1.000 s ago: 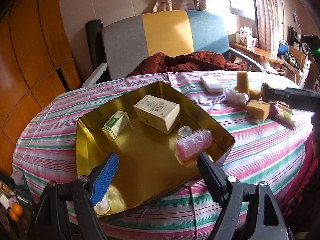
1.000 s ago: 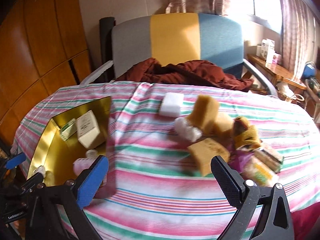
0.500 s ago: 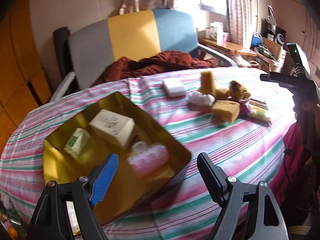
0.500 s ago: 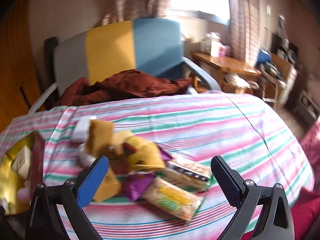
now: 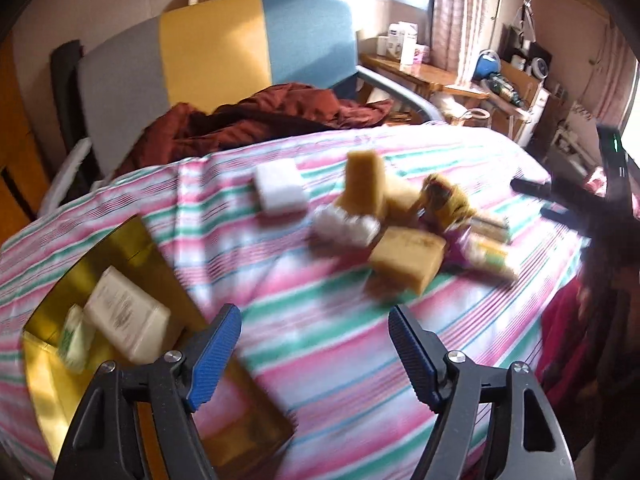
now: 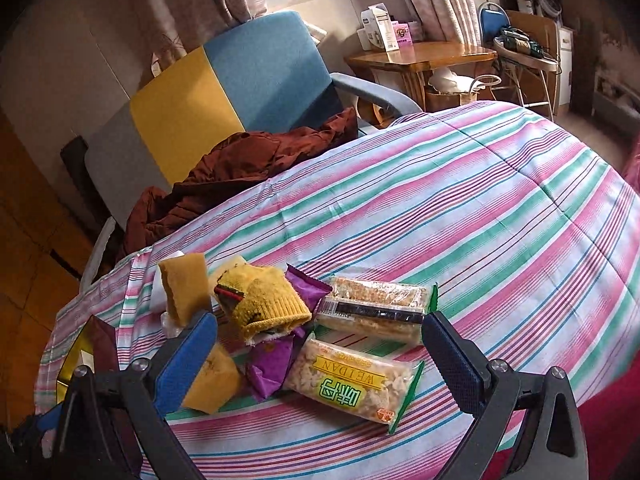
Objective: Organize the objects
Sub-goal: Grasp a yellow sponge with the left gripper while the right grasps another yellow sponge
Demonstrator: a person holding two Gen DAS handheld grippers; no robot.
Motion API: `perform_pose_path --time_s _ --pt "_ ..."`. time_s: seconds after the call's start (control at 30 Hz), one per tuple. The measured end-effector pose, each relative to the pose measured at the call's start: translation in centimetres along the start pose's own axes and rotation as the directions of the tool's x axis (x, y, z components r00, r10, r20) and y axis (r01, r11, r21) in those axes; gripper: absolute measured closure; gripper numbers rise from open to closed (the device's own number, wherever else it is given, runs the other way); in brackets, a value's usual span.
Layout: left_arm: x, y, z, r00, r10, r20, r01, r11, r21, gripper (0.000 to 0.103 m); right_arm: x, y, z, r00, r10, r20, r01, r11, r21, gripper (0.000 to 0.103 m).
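A gold tray (image 5: 132,240) at the table's left holds a cream box (image 5: 126,314) and a small green-and-white box (image 5: 74,338). A heap lies mid-table: yellow sponges (image 5: 408,258), a white block (image 5: 280,190), a yellow knit sock (image 6: 268,302), purple wrappers (image 6: 268,364) and two snack packs (image 6: 352,390). My left gripper (image 5: 316,350) is open and empty over the cloth, short of the heap. My right gripper (image 6: 320,356) is open and empty, with its fingers either side of the near snack pack and above it.
The round table has a pink, green and white striped cloth (image 6: 480,208). A grey, yellow and blue chair (image 6: 224,92) with a dark red jacket (image 6: 240,168) stands behind it. A wooden side table (image 6: 424,58) with boxes is at the back right.
Both views have swung right. My left gripper has moved off the tray toward the heap. My right gripper has closed in on the snack packs. Both stay open.
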State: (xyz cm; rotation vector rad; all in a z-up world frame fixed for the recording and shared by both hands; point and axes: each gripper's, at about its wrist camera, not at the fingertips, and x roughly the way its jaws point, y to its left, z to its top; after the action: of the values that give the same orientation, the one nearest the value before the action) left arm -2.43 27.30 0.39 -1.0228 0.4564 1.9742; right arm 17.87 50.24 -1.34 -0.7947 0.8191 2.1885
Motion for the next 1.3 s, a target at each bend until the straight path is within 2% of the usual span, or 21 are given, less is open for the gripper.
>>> perform_pose_path --time_s 0.4,0.73,0.8,0.87,0.97,1.07,1.2,1.3 --pt "8.7 -2.0 8.1 0.993 -0.103 -0.064 0.101 0.994 -0.039 0.026 0.2 0.0 0.0 0.997 0.073 -0.025 -0.073 0.997 0.013 0.0" --pt "15.1 -3.2 11.1 0.981 -0.154 -0.116 0.151 0.988 -0.037 0.028 1.1 0.0 -0.2 0.992 0.107 -0.07 -0.105 0.994 0.019 0.0" --pt "15.6 -3.5 11.2 0.981 -0.156 -0.118 0.154 0.988 -0.026 0.062 1.2 0.0 -0.3 0.991 0.106 -0.076 -0.105 0.994 0.018 0.0" --pt "14.8 -3.7 10.9 0.983 -0.162 -0.089 0.161 0.987 -0.016 0.061 1.3 0.0 -0.3 0.991 0.103 -0.083 -0.102 0.995 0.016 0.0" --pt "11.6 -3.6 10.1 0.986 -0.163 -0.022 0.163 0.987 -0.002 0.061 1.4 0.1 -0.4 0.991 0.101 -0.089 -0.101 0.995 0.007 0.0" --pt "8.4 -2.5 9.2 0.983 -0.181 0.02 0.182 0.983 -0.025 0.061 1.4 0.8 -0.5 0.989 0.115 -0.091 -0.117 0.993 -0.024 0.0" --pt "4.5 -1.0 6.7 0.98 -0.192 0.051 0.194 0.98 -0.051 0.061 1.3 2.8 -1.0 0.984 0.145 -0.099 -0.157 0.98 -0.121 0.0" --pt "2.1 0.5 4.4 0.98 -0.19 0.054 0.195 0.977 -0.086 0.061 1.5 5.1 -1.9 0.978 0.165 -0.132 -0.191 0.955 -0.226 0.0"
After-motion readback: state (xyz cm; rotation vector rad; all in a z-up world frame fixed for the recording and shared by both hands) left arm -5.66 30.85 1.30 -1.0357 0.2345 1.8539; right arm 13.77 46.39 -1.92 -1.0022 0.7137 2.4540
